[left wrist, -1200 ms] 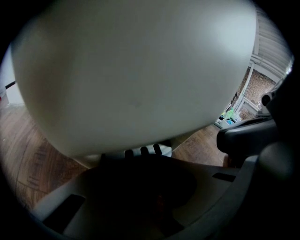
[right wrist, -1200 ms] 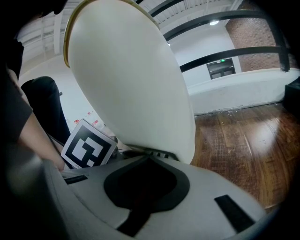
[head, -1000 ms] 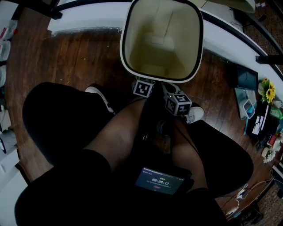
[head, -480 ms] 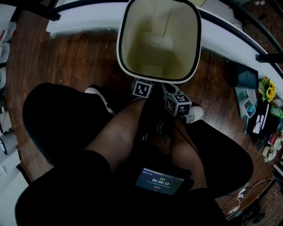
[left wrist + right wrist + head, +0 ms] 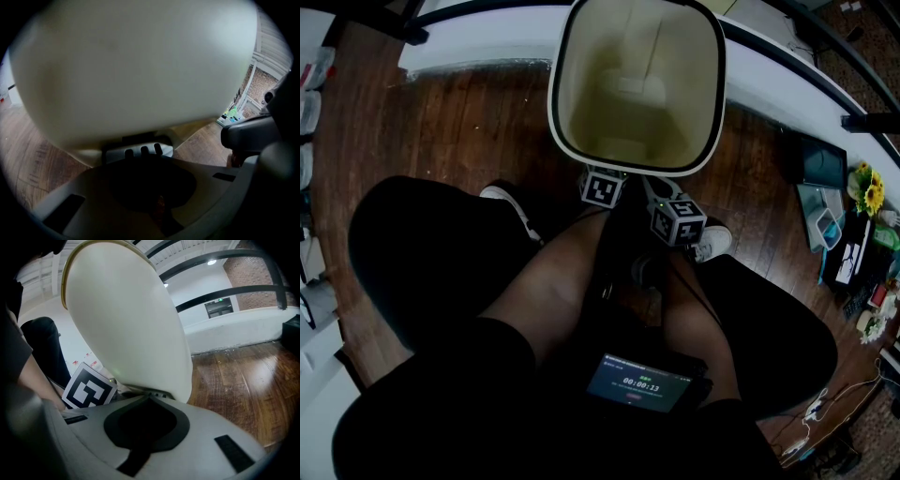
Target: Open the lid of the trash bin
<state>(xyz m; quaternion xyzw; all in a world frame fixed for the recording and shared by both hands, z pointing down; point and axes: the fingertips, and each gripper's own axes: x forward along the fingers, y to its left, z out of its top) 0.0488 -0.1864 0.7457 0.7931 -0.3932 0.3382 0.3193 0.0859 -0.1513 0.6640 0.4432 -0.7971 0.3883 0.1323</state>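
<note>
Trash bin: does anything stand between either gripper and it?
Nothing visible does. The white trash bin fills the space straight ahead of the left gripper and the right gripper, with only wooden floor beside it. In the head view both grippers sit right at its near rim.

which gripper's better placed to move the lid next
Left, probably: the left gripper sits tight against the near rim of the lid, which fills its view dead ahead; the right gripper is lower, with the lid off-centre in its view.
</note>
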